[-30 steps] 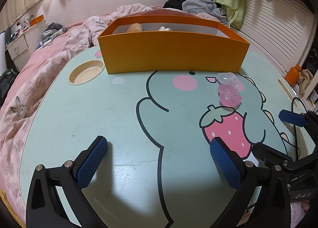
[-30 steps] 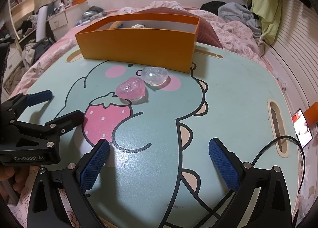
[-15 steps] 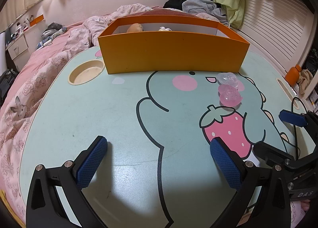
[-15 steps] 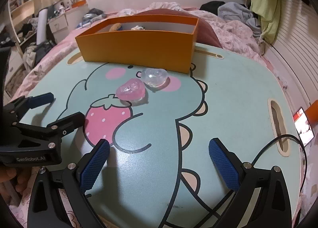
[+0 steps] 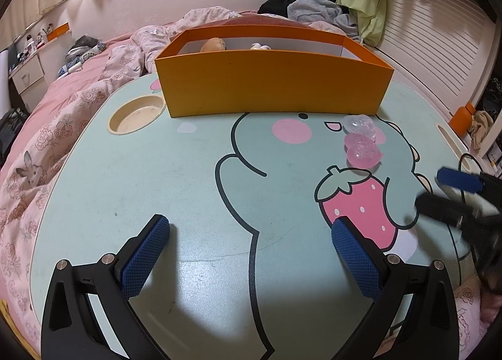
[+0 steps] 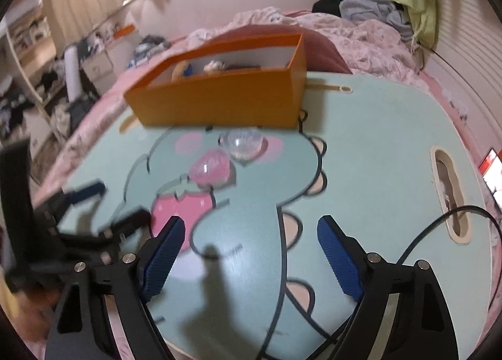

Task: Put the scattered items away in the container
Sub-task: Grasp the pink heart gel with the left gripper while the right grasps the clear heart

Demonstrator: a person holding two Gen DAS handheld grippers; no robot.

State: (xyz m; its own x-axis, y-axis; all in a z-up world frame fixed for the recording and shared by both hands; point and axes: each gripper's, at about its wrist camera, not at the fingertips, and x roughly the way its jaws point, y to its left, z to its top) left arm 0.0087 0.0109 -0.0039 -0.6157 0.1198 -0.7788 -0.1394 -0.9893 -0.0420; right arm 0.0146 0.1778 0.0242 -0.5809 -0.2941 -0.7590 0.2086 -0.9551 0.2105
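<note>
Messy bedroom, cartoon lap table [image 5: 131, 178]: pink jelly [image 5: 362, 150] and clear one [image 5: 359, 123] sit touching by the orange box [image 5: 273, 81]. Left gripper [image 5: 251, 250] gapes empty; right gripper [image 6: 251, 248] has just been narrowing, nothing between.

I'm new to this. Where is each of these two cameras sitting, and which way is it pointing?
Left wrist view: sits on the left gripper, looking forward and down across the table toward the orange box; its two blue fingers show, spread with nothing between them, and the right gripper at the right edge.
Right wrist view: sits on the right gripper, aimed the same way, blurred; its jaws, empty, have just been closing; the left gripper shows at left.
Both share: the orange box, pink jelly piece, clear jelly piece.
</note>
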